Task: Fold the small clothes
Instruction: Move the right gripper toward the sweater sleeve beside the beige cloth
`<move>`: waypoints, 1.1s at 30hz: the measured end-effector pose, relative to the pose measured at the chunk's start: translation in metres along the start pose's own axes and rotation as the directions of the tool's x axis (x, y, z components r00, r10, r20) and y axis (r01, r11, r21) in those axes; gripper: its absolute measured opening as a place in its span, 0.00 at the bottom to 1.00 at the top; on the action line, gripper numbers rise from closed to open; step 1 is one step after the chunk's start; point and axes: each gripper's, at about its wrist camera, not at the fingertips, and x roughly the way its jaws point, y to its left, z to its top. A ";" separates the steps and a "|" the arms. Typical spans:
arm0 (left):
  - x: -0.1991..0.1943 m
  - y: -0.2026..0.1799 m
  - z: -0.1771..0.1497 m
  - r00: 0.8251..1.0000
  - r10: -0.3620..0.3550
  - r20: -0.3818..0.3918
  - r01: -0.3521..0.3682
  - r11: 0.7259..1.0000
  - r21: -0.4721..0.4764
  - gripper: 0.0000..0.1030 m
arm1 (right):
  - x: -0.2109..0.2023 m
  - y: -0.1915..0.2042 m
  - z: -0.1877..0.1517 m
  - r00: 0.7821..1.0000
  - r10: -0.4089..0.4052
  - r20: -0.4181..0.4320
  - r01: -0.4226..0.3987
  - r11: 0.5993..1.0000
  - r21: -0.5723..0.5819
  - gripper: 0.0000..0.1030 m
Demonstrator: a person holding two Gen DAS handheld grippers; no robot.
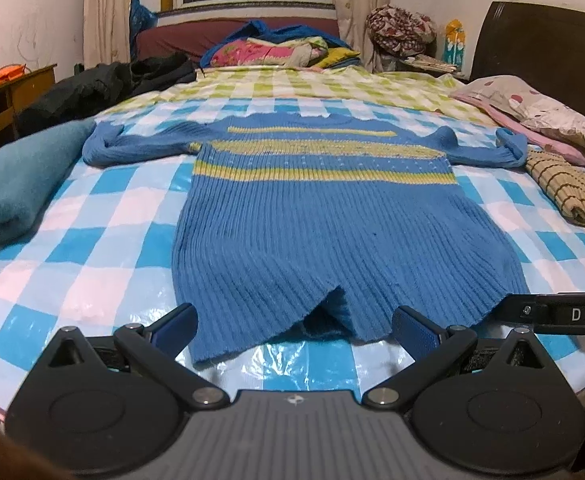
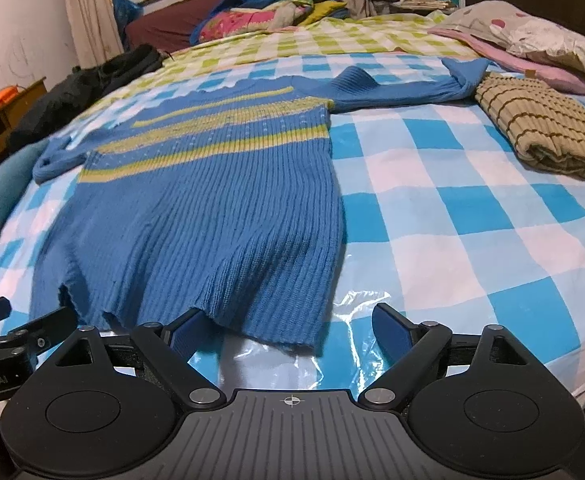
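A small blue knit sweater [image 1: 312, 220] with yellow stripes lies flat on the checked bed cover [image 1: 92, 248], sleeves spread to both sides, hem toward me. It also shows in the right wrist view [image 2: 212, 208]. My left gripper [image 1: 292, 326] is open and empty at the left part of the hem, its jaws either side of a raised fold. My right gripper [image 2: 288, 330] is open and empty at the hem's right corner. The right gripper's side shows in the left wrist view [image 1: 564, 314]; the left gripper's side shows in the right wrist view [image 2: 12, 340].
A folded tan striped garment [image 2: 544, 128] lies right of the sweater. A teal folded cloth [image 1: 16, 184] lies left. Pink pillows [image 1: 540, 120] are at the right, black clothes [image 1: 92, 88] at the left, a pile of bedding [image 1: 276, 50] far back.
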 end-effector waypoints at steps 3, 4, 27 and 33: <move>-0.001 0.000 0.001 1.000 -0.005 0.008 0.005 1.000 0.007 1.00 | -0.004 -0.001 0.001 1.000 0.027 0.001 -0.027 1.000 0.006 0.86; -0.001 0.000 0.001 1.000 -0.006 0.009 0.006 1.000 0.009 1.00 | -0.005 -0.001 0.002 1.000 0.030 0.002 -0.030 1.000 0.005 0.86; 0.031 0.034 0.017 0.983 0.185 0.008 -0.184 0.983 -0.022 1.00 | 0.020 -0.008 0.016 0.998 -0.044 -0.041 0.042 0.998 -0.047 0.49; 0.048 0.045 0.016 0.968 0.236 -0.082 -0.235 0.972 0.015 1.00 | 0.023 -0.007 0.020 0.995 -0.076 -0.066 0.070 0.993 -0.097 0.49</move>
